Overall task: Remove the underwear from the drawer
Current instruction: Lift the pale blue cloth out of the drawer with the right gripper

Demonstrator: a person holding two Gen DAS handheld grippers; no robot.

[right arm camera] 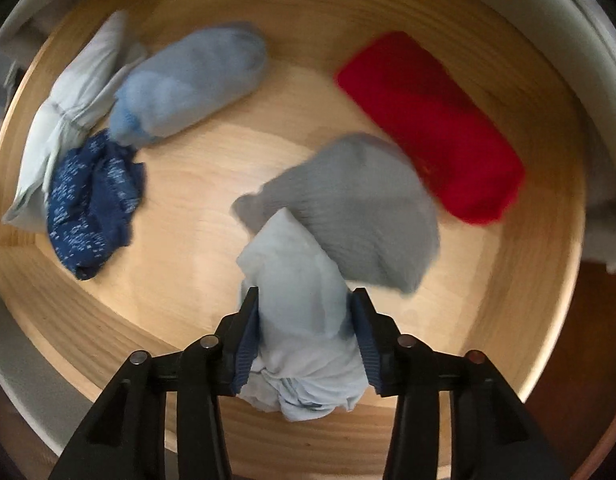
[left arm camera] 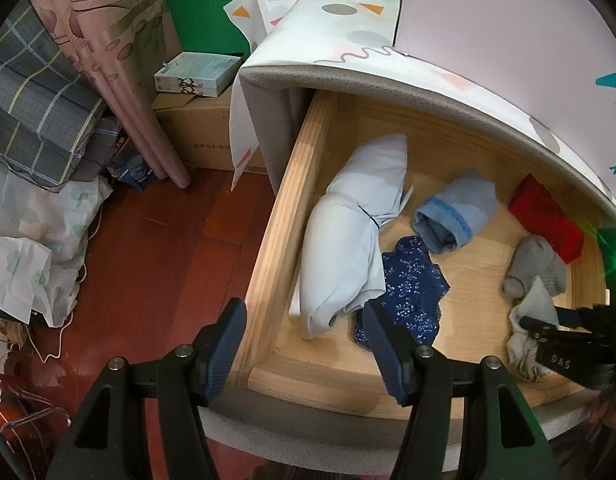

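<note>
An open wooden drawer (left arm camera: 268,240) holds rolled and folded garments: a long pale blue bundle (left arm camera: 347,240), a red fold (right arm camera: 431,128), a grey roll (right arm camera: 359,216), a blue roll (right arm camera: 192,84) and crumpled navy patterned underwear (right arm camera: 92,204). At the drawer's front, the right tool (right arm camera: 304,336) is clamped on a small pale blue piece of underwear (right arm camera: 296,300), its pads pressing both sides. The left tool (left arm camera: 304,344) hangs with jaws apart and empty over the drawer's front corner. The grasping step looks done; next comes a straight lift clear of the drawer's front wall, without dragging the touching grey roll.
</note>
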